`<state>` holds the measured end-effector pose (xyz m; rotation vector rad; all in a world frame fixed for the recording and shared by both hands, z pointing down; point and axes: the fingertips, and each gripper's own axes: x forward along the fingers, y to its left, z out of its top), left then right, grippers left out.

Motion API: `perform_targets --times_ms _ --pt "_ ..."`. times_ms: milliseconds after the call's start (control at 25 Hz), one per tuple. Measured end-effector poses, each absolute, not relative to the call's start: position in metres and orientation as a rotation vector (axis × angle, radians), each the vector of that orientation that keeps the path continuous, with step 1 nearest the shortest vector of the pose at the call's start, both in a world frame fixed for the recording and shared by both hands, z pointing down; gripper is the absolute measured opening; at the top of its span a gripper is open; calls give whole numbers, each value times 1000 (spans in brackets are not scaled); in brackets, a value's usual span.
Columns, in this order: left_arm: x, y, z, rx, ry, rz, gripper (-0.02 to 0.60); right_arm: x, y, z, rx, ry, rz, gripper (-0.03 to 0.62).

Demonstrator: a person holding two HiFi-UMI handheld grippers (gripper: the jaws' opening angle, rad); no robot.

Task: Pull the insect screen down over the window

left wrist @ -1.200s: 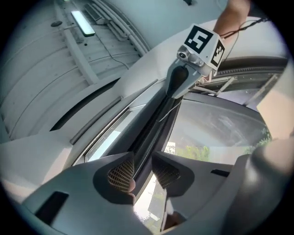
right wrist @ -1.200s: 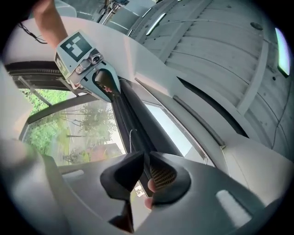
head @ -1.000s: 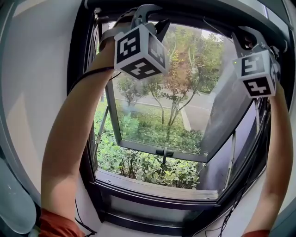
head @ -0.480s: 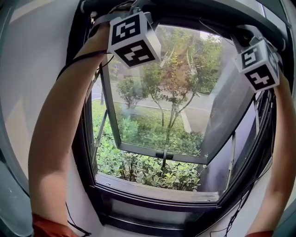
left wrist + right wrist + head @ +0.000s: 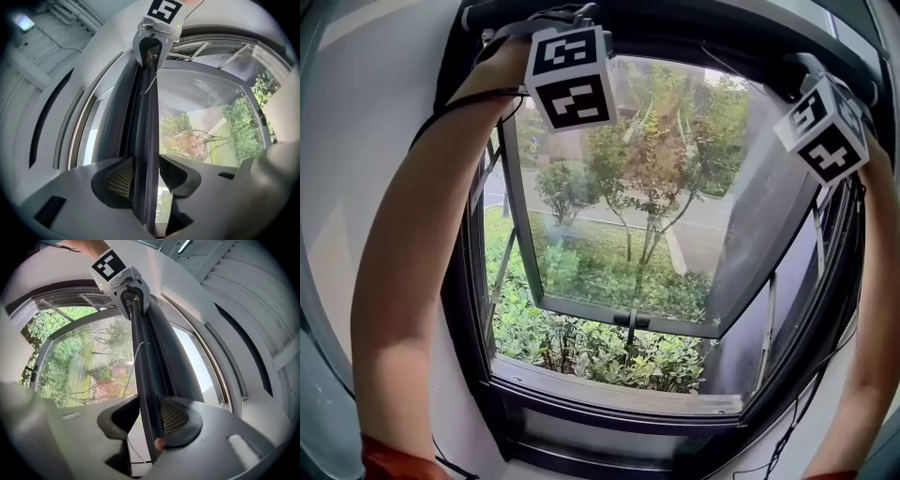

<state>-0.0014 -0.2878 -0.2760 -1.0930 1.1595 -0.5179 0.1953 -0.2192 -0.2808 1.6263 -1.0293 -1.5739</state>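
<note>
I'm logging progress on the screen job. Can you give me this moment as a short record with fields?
screen: not down yet; none seen over the opening
pull bar: at the top of the window frame
left tool: jaws just opened, astride the bar, no clamp seen
right tool: same, jaws just opened, bar between them
window pane: swung open outward
likely next: close both tools, pull down

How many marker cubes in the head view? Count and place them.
2. One marker cube sits top left, above the left forearm; the other cube sits top right, by the window frame. None appears hidden.
</note>
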Motion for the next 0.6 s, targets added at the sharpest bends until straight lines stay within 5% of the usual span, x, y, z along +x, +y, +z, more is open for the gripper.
perform_targets --times_ms 600 --pt "0 -285 -277 -1147 1133 -508 163 199 -226 -274 1582 -1120 -1528 155"
